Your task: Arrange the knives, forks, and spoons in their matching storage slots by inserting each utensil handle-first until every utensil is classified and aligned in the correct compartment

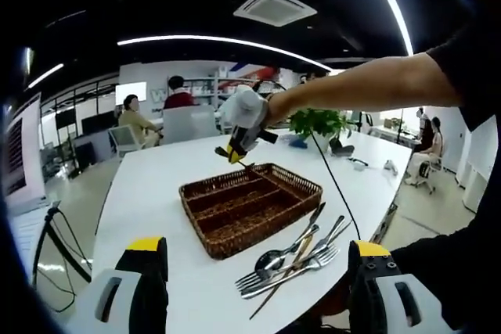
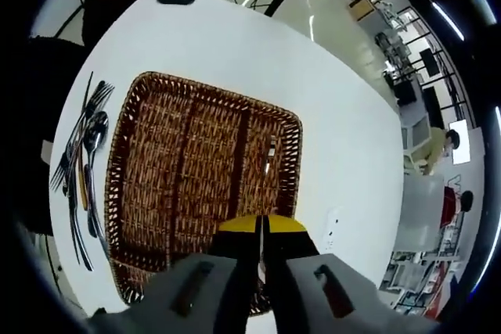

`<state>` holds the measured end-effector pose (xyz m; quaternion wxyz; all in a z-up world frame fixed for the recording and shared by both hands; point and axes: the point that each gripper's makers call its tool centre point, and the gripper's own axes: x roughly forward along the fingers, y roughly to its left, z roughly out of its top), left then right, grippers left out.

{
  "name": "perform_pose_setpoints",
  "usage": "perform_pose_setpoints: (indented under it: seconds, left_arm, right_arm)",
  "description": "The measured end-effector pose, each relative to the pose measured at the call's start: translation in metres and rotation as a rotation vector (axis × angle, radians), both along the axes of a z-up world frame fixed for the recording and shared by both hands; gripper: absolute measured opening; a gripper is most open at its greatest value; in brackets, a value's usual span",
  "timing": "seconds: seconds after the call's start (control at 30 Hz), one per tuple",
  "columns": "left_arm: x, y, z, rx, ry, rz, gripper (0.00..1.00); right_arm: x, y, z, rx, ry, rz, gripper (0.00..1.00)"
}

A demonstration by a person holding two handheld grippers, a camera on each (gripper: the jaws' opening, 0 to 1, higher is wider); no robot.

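**Utensil held over wicker tray; loose cutlery beside it**

Item 1. Utensil [image 2: 270, 156]: a slim silvery piece, type not readable, hanging over the tray's compartment at 3 o'clock in the right gripper view. Its near end runs down into the right gripper [image 2: 261, 228], whose yellow-tipped jaws are pressed together on it. In the left gripper view the same gripper [image 1: 232, 154] shows above the tray's far rim, carried by a person's hand [image 1: 249, 111] and bare forearm reaching in from 2 o'clock.

Item 2. Wicker tray [image 1: 205, 244]: brown, rectangular, split by long dividers into parallel slots, resting on the white table [image 1: 156, 193]. In the right gripper view the tray [image 2: 141, 185] shows from above.

Item 3. Cutlery pile [image 1: 293, 263]: forks, spoons and knives overlapping in a loose heap on the table just beside the tray, at 5 o'clock of it in the left gripper view; at 9 o'clock [image 2: 82, 170] in the right gripper view.

Item 4. Left gripper [image 1: 254, 291]: jaws spread wide, nothing between them, low at 6 o'clock short of the pile.

Item 5. Surroundings: potted plant [image 1: 317, 123] at the table's far end; black cable [image 1: 337, 185] trailing across the tabletop; seated people [image 1: 137, 119] beyond.
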<state>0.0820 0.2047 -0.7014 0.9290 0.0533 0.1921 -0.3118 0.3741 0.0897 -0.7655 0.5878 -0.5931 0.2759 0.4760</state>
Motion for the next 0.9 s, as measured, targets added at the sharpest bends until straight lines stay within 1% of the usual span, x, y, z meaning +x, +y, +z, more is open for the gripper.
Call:
perform_pose_setpoints:
  seconds: [0.13, 0.17, 0.2, 0.27, 0.33, 0.4, 0.5, 0.63, 0.77, 0.9]
  left_arm:
    - [-0.001, -0.001, -0.003, 0.008, 0.005, -0.001, 1.00]
    - [-0.002, 0.000, -0.006, 0.011, 0.011, 0.000, 1.00]
    - [-0.002, 0.002, -0.008, 0.011, 0.012, 0.005, 1.00]
    - [-0.001, 0.005, -0.009, 0.012, 0.016, 0.011, 1.00]
    - [0.001, 0.008, -0.009, 0.007, 0.024, 0.017, 1.00]
    - [0.003, 0.009, -0.008, 0.008, 0.022, 0.016, 1.00]
    - [0.006, 0.008, -0.006, -0.001, 0.017, 0.016, 1.00]
    - [0.010, 0.007, -0.007, 0.000, 0.023, 0.011, 1.00]
    - [0.012, 0.009, -0.008, -0.003, 0.024, 0.017, 1.00]
    - [0.011, 0.010, -0.011, -0.003, 0.032, 0.023, 1.00]
  right_arm:
    - [0.011, -0.002, -0.004, -0.034, -0.004, 0.004, 0.00]
    - [0.023, -0.006, -0.007, -0.061, -0.004, -0.002, 0.00]
    - [0.026, -0.006, -0.006, -0.052, -0.012, -0.010, 0.00]
    - [0.028, -0.003, -0.005, -0.022, -0.009, -0.033, 0.00]
    - [0.024, -0.004, -0.008, -0.035, -0.008, -0.026, 0.00]
    - [0.025, -0.003, -0.009, -0.040, 0.000, -0.031, 0.00]
    - [0.030, 0.001, -0.008, -0.010, 0.016, -0.057, 0.00]
    - [0.036, 0.002, -0.012, -0.021, 0.024, -0.046, 0.00]
    - [0.030, 0.002, -0.015, -0.020, 0.032, -0.052, 0.00]
    - [0.032, 0.003, -0.025, -0.029, 0.039, -0.044, 0.00]
